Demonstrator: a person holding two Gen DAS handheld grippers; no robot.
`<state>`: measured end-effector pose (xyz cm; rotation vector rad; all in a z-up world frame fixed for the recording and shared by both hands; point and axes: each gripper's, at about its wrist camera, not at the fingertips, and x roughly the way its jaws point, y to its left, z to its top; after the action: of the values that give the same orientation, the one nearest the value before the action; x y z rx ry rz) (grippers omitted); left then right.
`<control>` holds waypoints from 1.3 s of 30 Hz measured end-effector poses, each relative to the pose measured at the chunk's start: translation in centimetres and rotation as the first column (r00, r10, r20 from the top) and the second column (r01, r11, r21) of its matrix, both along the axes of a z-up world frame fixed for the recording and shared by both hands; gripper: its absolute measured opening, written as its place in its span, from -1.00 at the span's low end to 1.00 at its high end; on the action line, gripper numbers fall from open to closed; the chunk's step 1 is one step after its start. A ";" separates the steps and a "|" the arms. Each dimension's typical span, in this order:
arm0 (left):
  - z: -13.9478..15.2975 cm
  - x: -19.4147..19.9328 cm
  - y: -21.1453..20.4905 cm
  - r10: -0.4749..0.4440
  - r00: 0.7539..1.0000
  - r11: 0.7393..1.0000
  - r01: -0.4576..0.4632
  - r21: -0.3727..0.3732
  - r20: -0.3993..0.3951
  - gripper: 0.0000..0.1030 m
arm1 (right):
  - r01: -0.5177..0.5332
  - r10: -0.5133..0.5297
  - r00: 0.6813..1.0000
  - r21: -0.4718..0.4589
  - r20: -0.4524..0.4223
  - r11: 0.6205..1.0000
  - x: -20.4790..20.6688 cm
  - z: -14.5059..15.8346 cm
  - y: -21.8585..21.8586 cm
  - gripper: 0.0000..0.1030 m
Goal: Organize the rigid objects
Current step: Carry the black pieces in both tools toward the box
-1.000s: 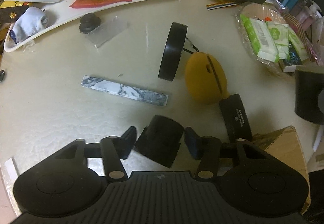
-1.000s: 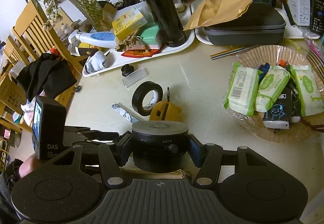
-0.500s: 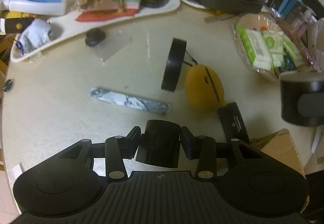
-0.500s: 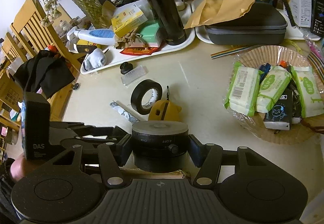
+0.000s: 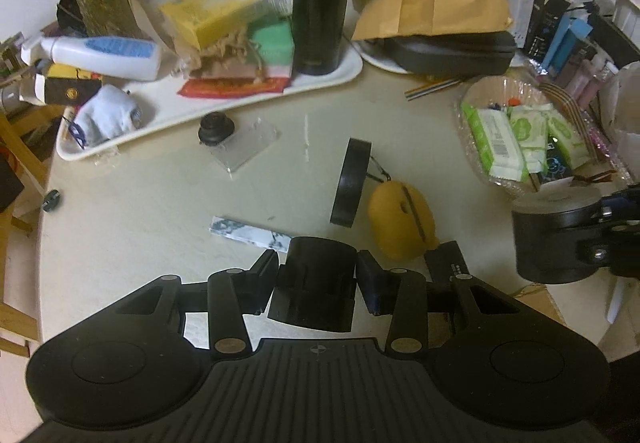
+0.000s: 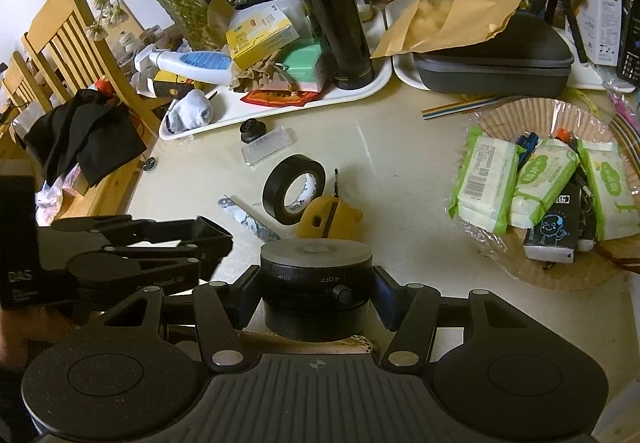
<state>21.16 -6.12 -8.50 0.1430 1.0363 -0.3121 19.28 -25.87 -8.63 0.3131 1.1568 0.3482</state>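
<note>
Table is a cream round top, cluttered, with two white trays at the back. My left fingers pinch one black boxy cylindrical part, long axis pointing away from me. My right fingers pinch one upright round black puck with ON/OFF dial, held above the near edge.

Legible markings, right wrist view: the black round device held in the right claw carries "ON" and "OFF" with arrows, printed upside down on its side band. At 9 o'clock, the black box on the left claw's body reads "DAS". The wipe packs in the basket at 3 o'clock carry barcodes and print too small to read. Left wrist view: no text legible.
</note>
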 end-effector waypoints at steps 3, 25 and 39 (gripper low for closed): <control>0.6 -0.4 0.0 -0.006 1.000 1.000 0.006 0.010 0.012 -0.18 | -0.008 0.008 1.000 -0.002 0.002 1.000 -0.1 0.1 0.3 0.18; 4.5 -6.1 1.4 0.029 0.996 0.999 -0.025 -0.049 0.082 -0.18 | -0.085 0.085 0.996 -0.026 0.015 0.996 -1.8 0.8 2.5 0.18; 4.0 -10.3 3.0 0.038 0.998 0.992 -0.033 -0.118 0.043 -0.18 | -0.110 0.110 0.994 -0.015 0.005 0.994 -3.9 0.9 3.4 0.18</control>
<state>10.85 -3.13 -4.51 0.0258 0.9723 -0.3351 15.40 -22.48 -7.70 0.2355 1.1727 0.4366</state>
